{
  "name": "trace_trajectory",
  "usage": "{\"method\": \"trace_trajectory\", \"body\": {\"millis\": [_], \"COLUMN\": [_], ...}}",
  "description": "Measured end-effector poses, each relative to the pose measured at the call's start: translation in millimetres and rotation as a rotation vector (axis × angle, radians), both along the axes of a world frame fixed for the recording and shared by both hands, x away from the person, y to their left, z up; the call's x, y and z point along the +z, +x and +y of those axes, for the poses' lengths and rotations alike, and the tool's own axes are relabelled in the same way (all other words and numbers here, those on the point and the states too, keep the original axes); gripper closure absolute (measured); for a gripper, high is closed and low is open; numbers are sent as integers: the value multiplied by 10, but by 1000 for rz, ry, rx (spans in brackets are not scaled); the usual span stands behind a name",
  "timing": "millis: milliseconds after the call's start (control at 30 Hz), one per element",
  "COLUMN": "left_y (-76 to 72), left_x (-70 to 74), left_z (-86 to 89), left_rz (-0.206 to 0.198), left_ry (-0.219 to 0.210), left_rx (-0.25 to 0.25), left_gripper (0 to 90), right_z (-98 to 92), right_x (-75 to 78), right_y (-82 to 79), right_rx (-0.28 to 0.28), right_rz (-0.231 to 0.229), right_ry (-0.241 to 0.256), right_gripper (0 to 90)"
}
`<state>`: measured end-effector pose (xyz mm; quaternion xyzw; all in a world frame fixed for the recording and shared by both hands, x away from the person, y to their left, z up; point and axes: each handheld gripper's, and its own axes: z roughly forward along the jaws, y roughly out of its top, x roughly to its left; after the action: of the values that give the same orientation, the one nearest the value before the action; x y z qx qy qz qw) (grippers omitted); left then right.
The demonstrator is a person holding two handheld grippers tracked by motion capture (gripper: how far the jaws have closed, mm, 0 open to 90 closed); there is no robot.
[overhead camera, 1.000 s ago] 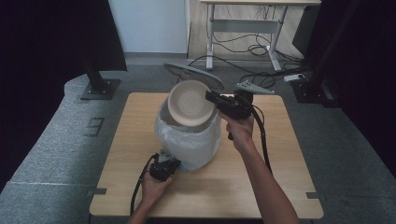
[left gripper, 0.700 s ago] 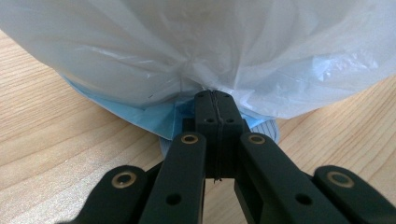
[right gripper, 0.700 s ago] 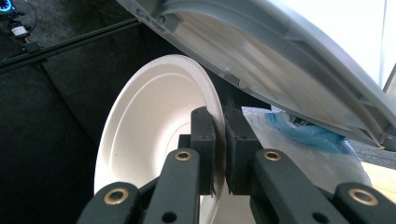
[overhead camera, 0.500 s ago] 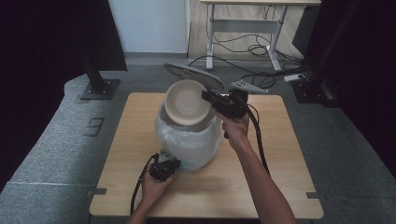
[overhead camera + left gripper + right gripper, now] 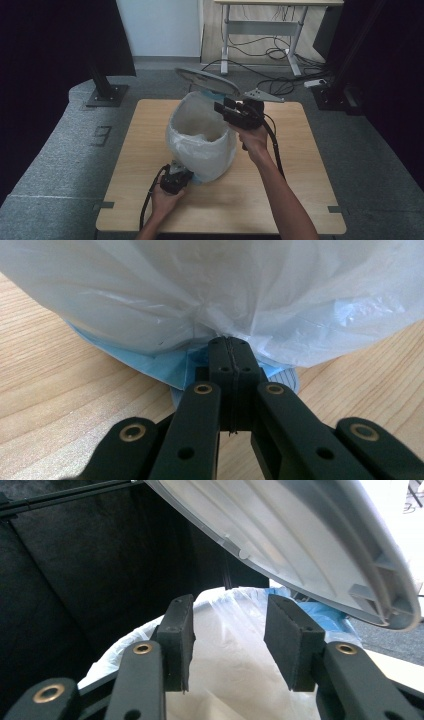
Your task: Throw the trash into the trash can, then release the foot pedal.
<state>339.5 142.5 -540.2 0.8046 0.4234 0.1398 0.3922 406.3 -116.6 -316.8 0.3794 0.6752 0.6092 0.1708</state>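
A blue pedal bin (image 5: 197, 176) lined with a white plastic bag (image 5: 202, 150) stands mid-table, its grey lid (image 5: 207, 81) tilted up at the back. My right gripper (image 5: 226, 108) hangs open at the bin's far right rim, under the lid. In the right gripper view its pads (image 5: 286, 640) frame the bag's mouth (image 5: 225, 625), with the lid's underside (image 5: 300, 535) above. My left gripper (image 5: 176, 172) is low at the bin's front base. Its jaws are shut, and their tips (image 5: 233, 345) press into the bag (image 5: 210, 290) just above the blue base (image 5: 165, 365).
The wooden table (image 5: 300, 170) has bare room on all sides of the bin. A grey ribbed piece (image 5: 289, 382) shows at the bin's foot. Black stands (image 5: 104, 90), a desk frame and floor cables (image 5: 272, 50) lie beyond the table.
A round beige dish-like thing that my right gripper held over the bin's mouth is gone from sight, and the bag's open mouth now shows. The left gripper has stayed put.
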Motion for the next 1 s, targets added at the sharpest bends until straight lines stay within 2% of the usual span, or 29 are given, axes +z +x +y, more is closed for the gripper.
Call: {"method": "trace_trajectory", "body": {"millis": [467, 633, 867, 933, 1000], "left_y": [-6, -17, -49, -73, -86], "left_x": [4, 17, 70, 97, 109], "left_z": [-3, -7, 6, 7, 8], "left_rz": [0, -3, -28, -50, -48], "left_ry": [-2, -6, -42, -47, -37], "left_rx": [0, -1, 2, 12, 21], "left_gripper": [893, 861, 825, 783, 741], "right_z": [-266, -371, -529, -572, -619], "right_x": [-65, -97, -164, -190, -220], "right_y": [-139, -209, -292, -320, -349], "right_rx": [30, 26, 22, 20, 17], "right_rz": [-26, -33, -36, -33, -30], "right_ry": [27, 28, 26, 33, 29], "right_gripper": [490, 481, 464, 456, 453]}}
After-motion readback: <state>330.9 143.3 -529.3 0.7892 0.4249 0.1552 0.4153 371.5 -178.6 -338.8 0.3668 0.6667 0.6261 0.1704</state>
